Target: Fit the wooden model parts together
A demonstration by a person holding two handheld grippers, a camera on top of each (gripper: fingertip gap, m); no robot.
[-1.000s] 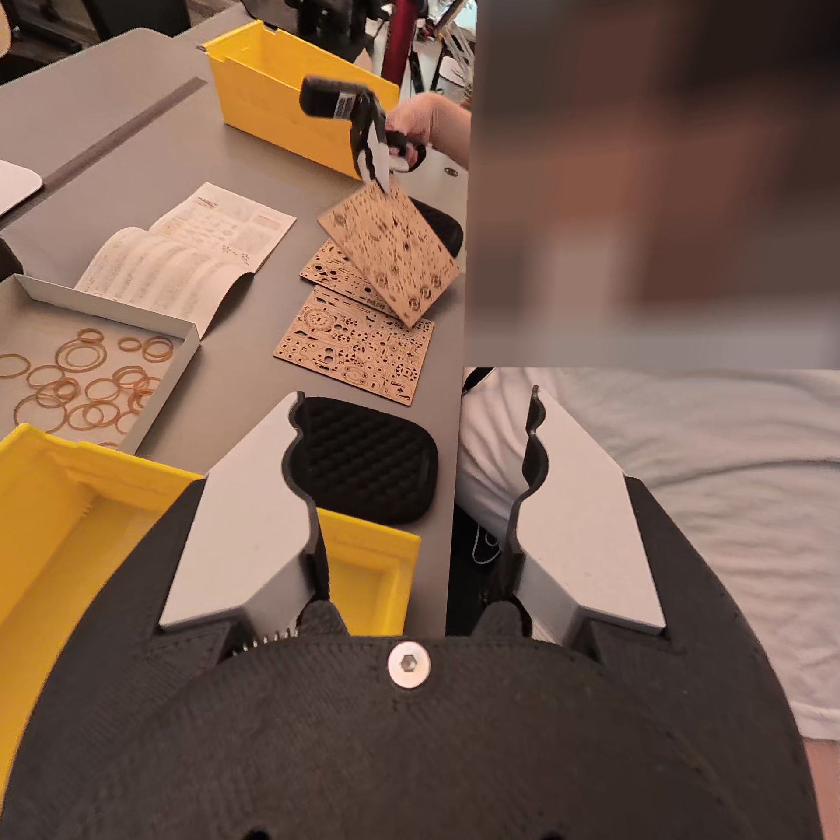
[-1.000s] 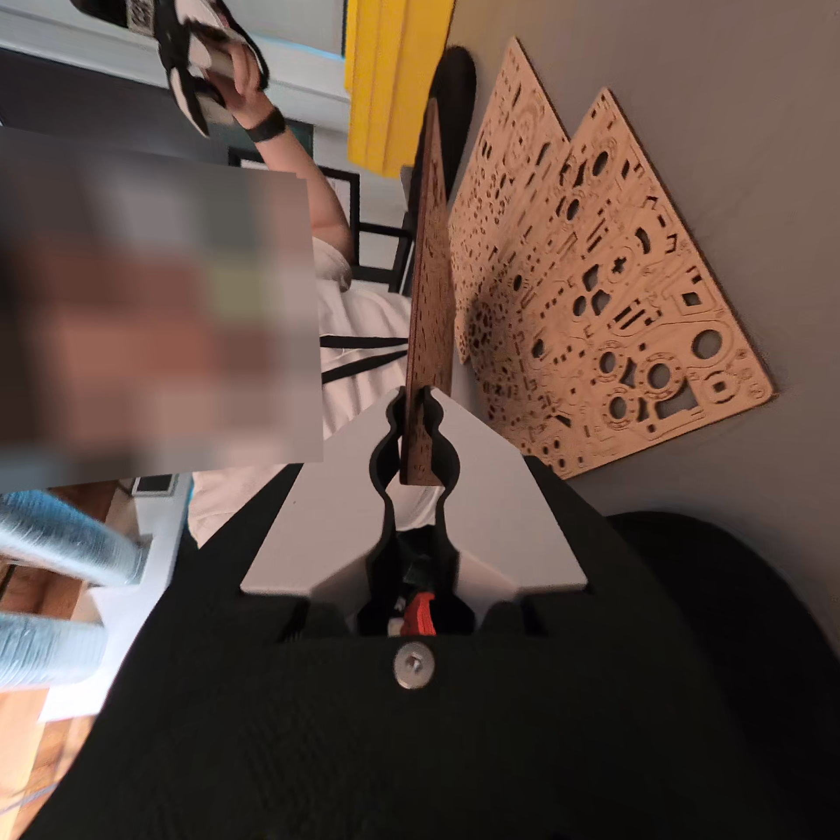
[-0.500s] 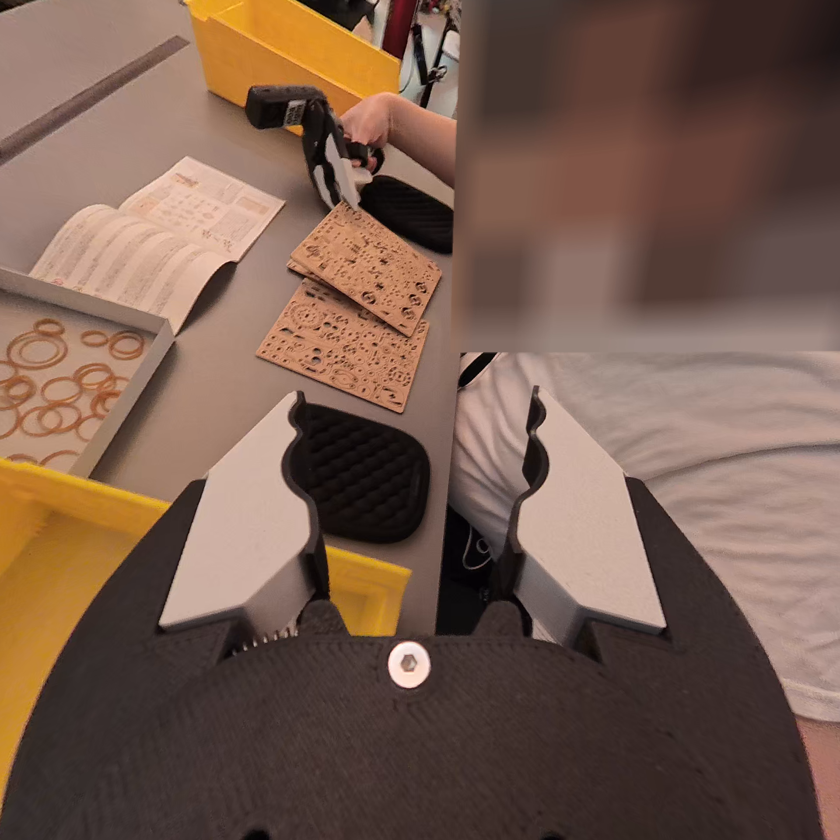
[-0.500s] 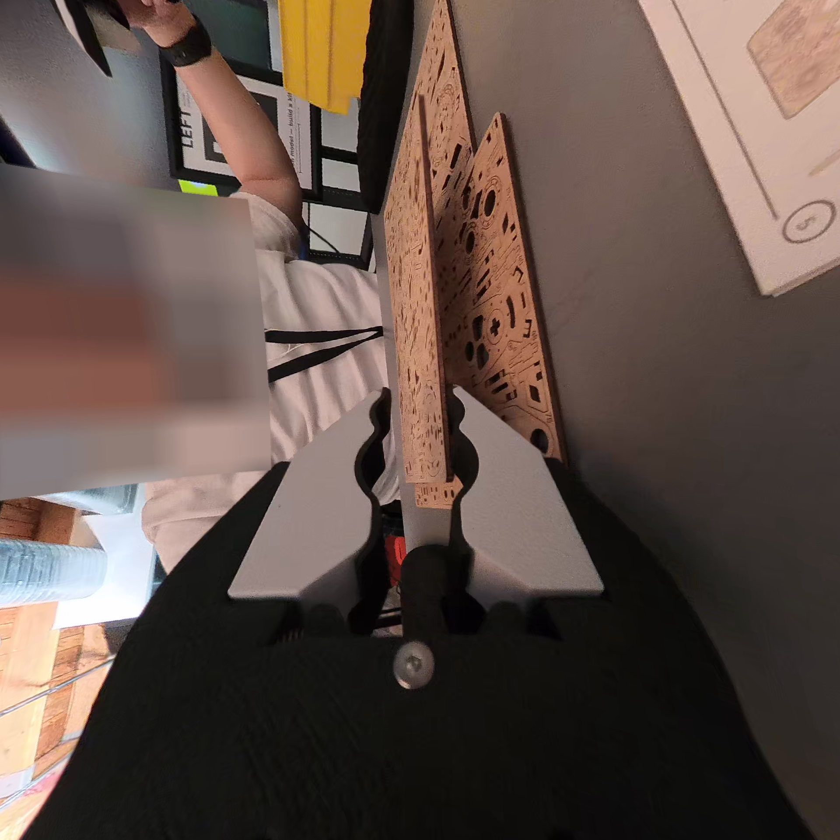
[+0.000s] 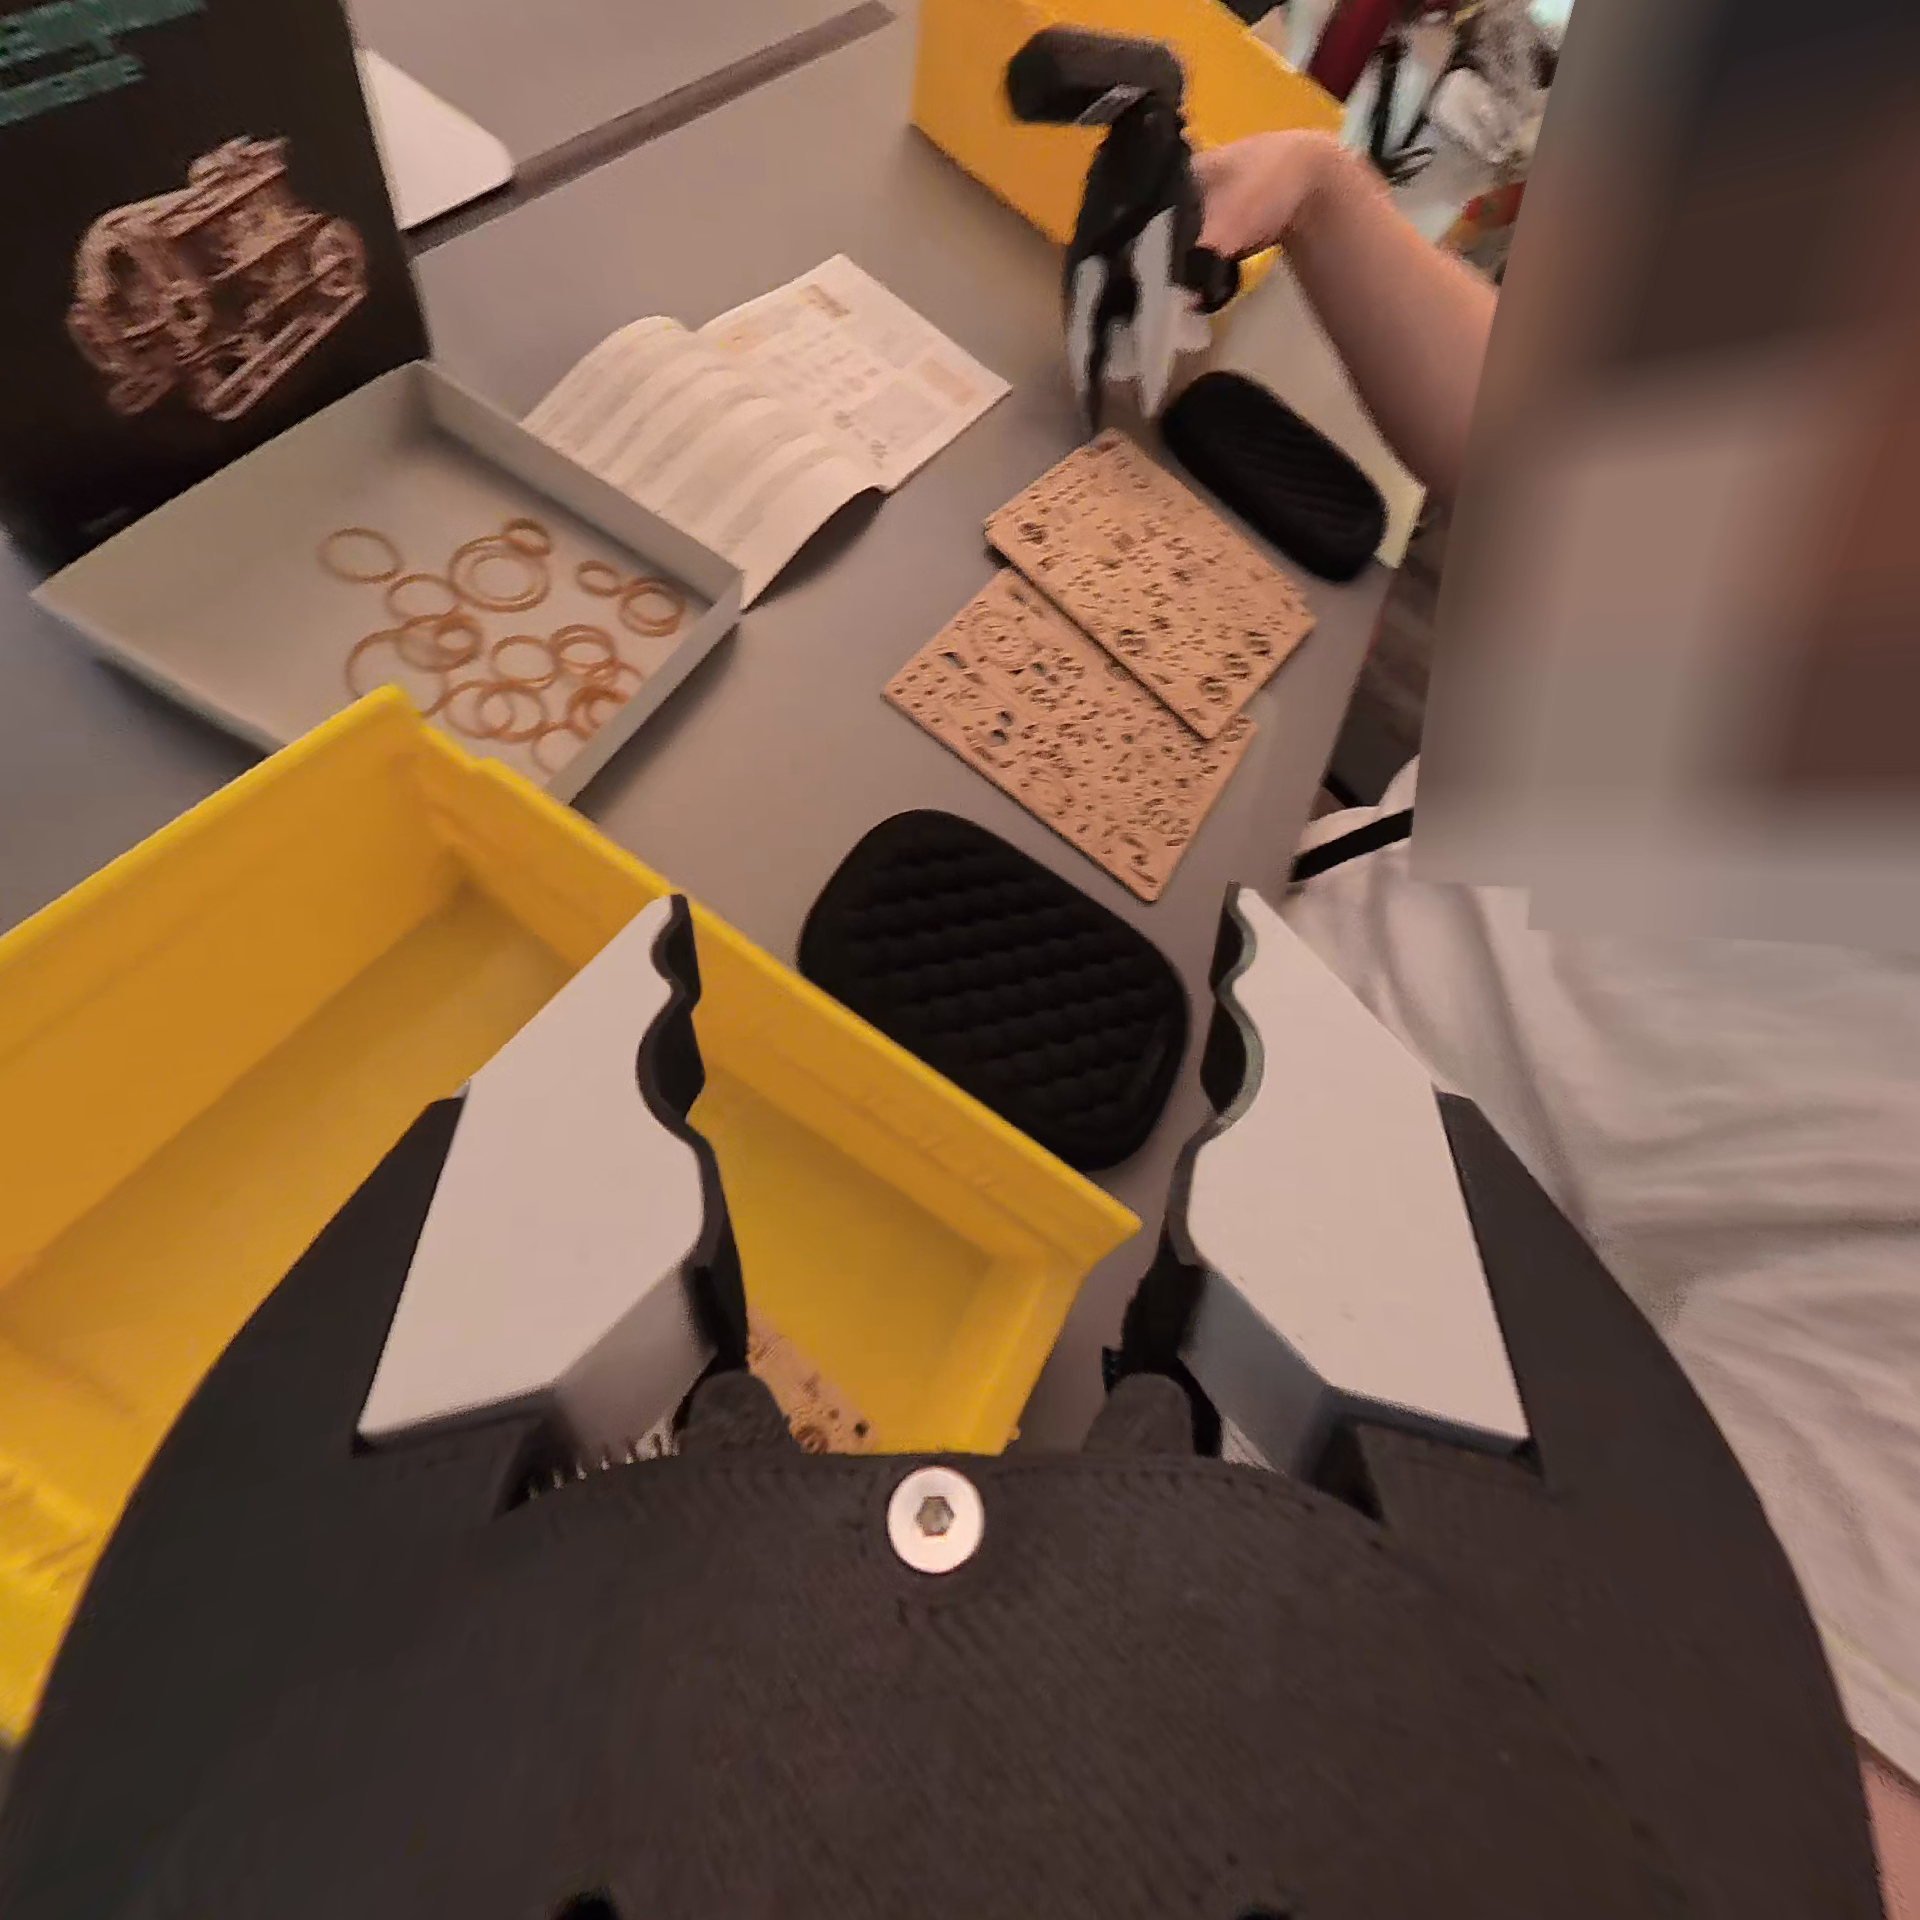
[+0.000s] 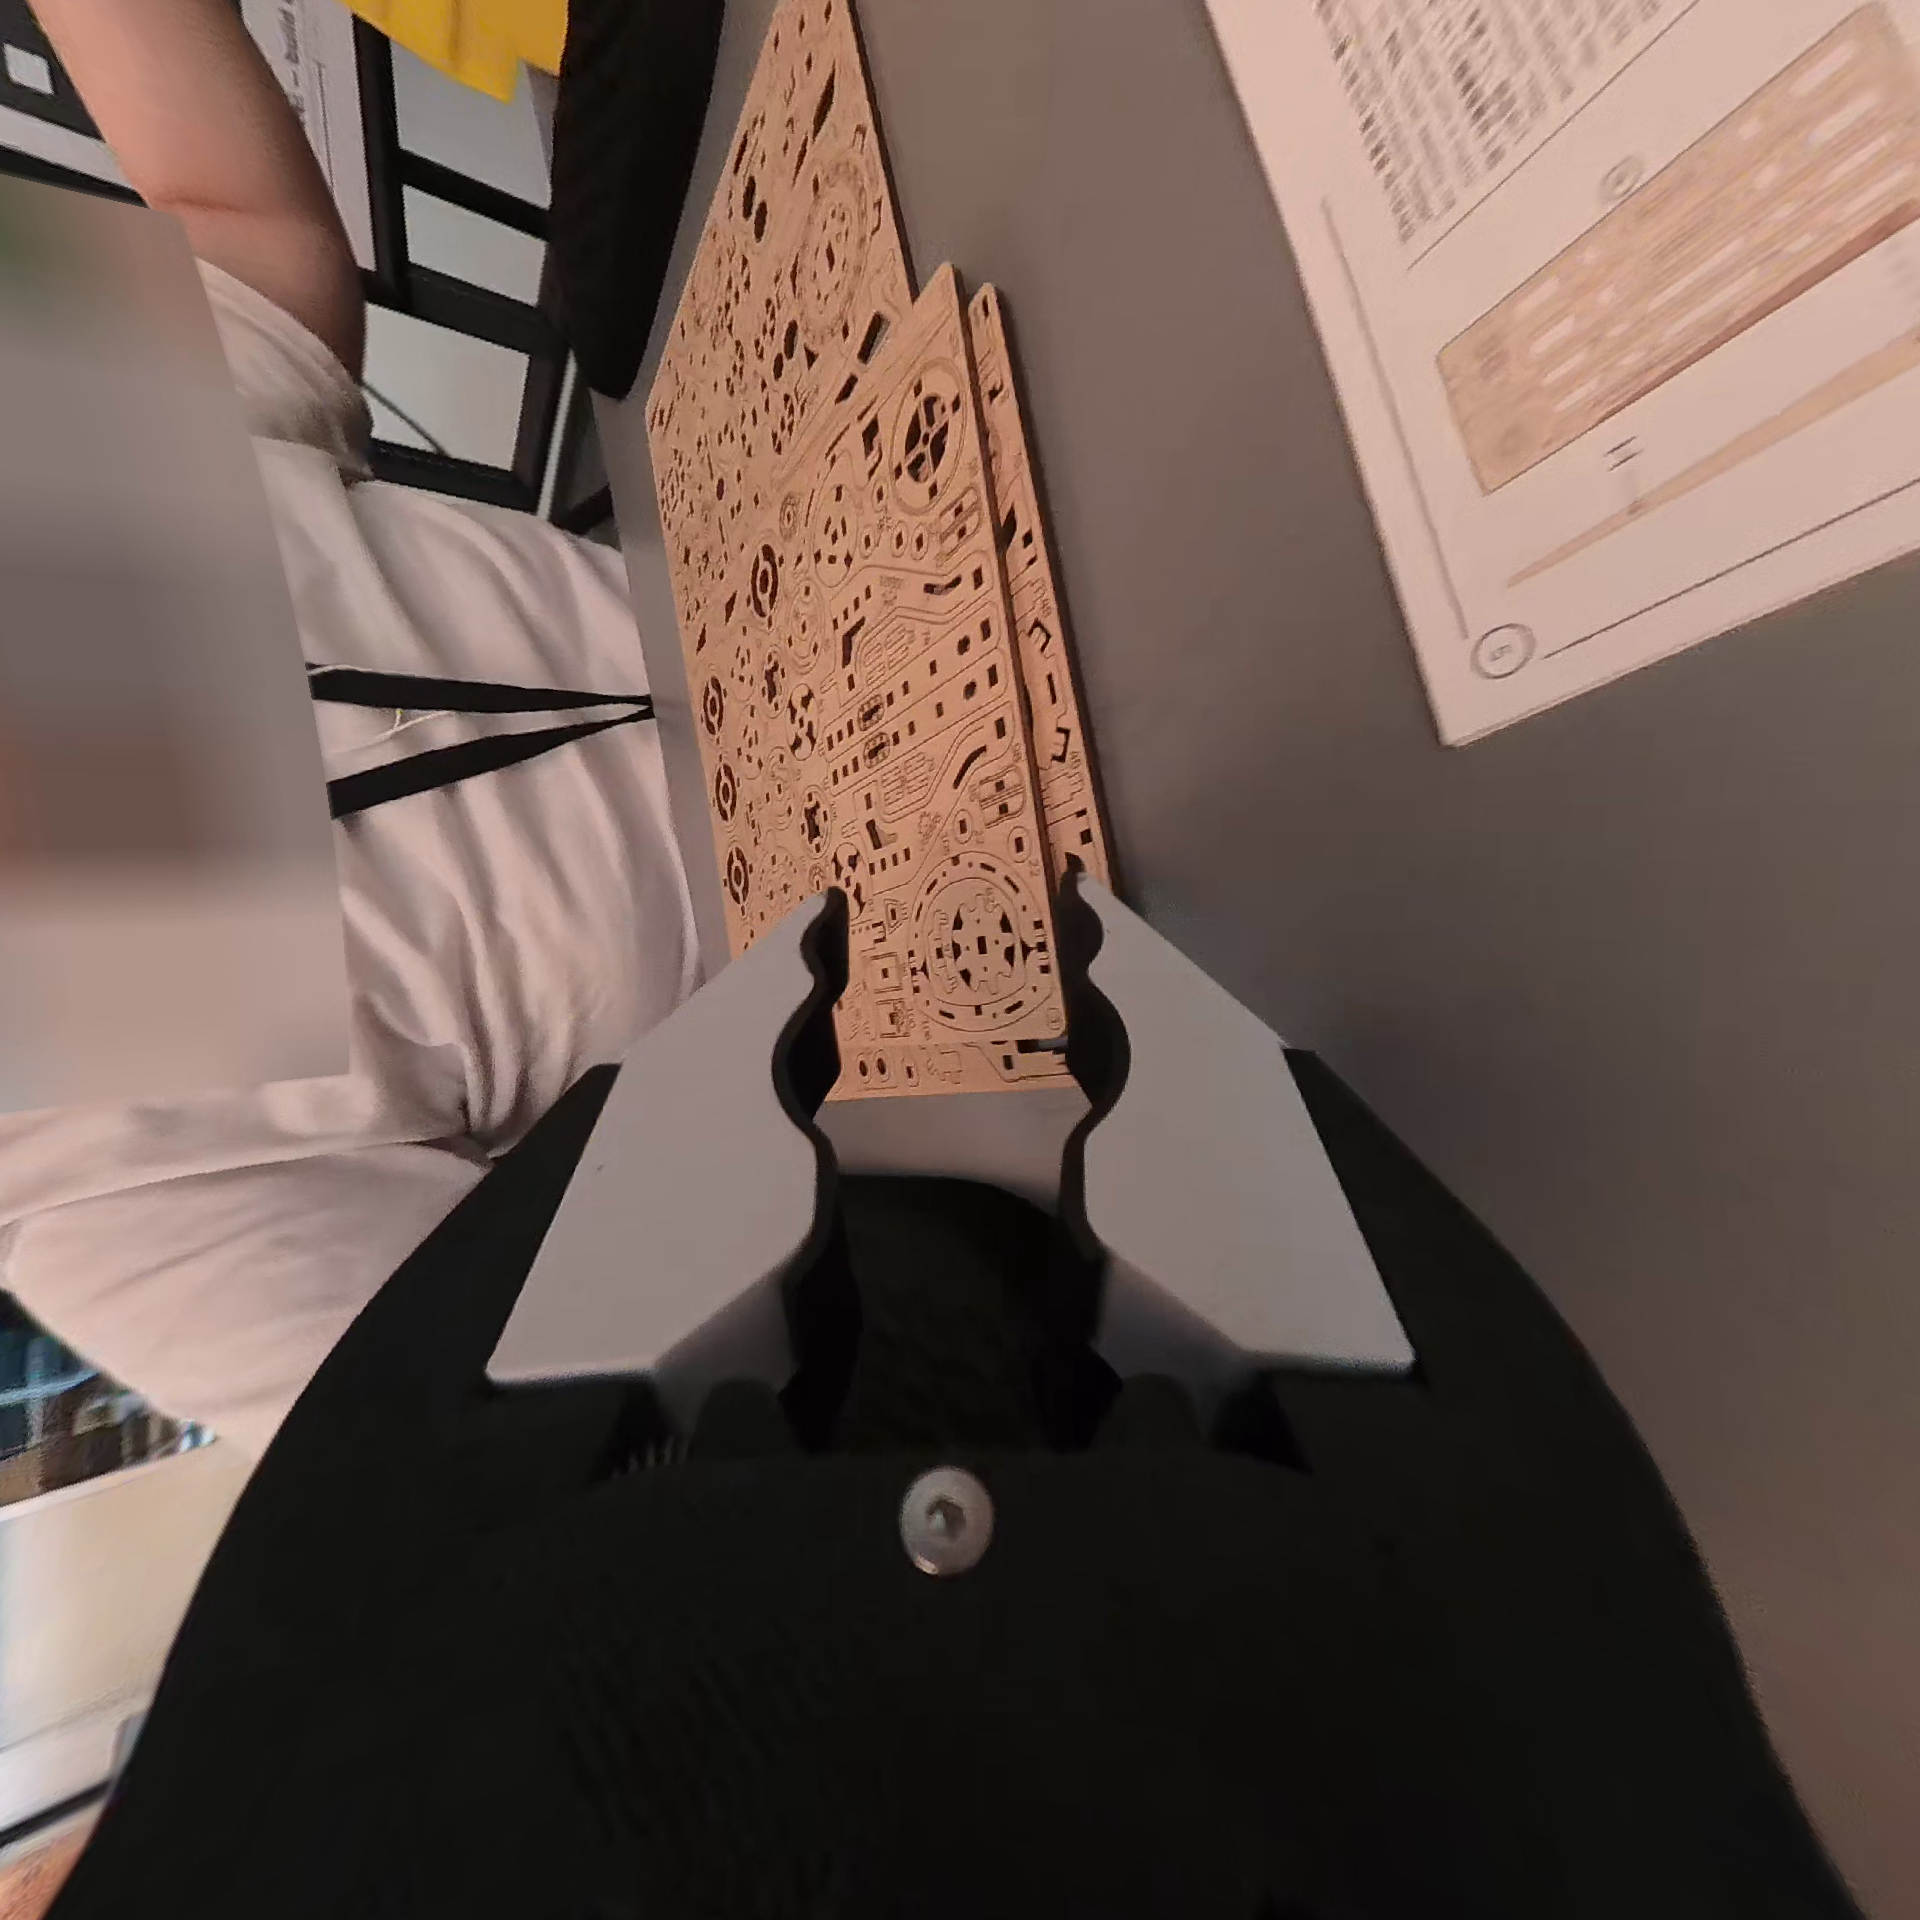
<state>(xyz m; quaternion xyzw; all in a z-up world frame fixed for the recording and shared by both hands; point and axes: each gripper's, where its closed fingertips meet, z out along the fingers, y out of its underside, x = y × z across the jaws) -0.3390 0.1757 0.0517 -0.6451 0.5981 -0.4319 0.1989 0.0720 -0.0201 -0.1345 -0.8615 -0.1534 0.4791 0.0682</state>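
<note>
The left wrist view is partly covered by a large blurred patch at the upper right, and the black body of the left gripper (image 5: 951,997) fills the lower part, hiding most of a small tan wooden piece (image 5: 805,1392) inside the near yellow bin (image 5: 894,1132). That gripper hangs over the bin with its grey, wavy-edged fingers spread wide apart and nothing between them. On the grey table (image 5: 790,748) two thin, flat, laser-cut wooden sheets (image 5: 1101,696) lie overlapping, between two black quilted pads (image 5: 997,987). An open booklet (image 5: 790,416), a shallow grey tray (image 5: 260,582) of tan rubber bands (image 5: 499,644) and a dark box lid (image 5: 197,260) sit to the left. Farther off, motion-blurred, the right gripper (image 5: 1132,301) is tilted downward above the far pad, held in a hand (image 5: 1257,197). In the right wrist view its fingers (image 6: 686,1174) stand apart and empty, just short of the sheets' near edge (image 6: 904,727), where a third sheet's edge peeks out.
</note>
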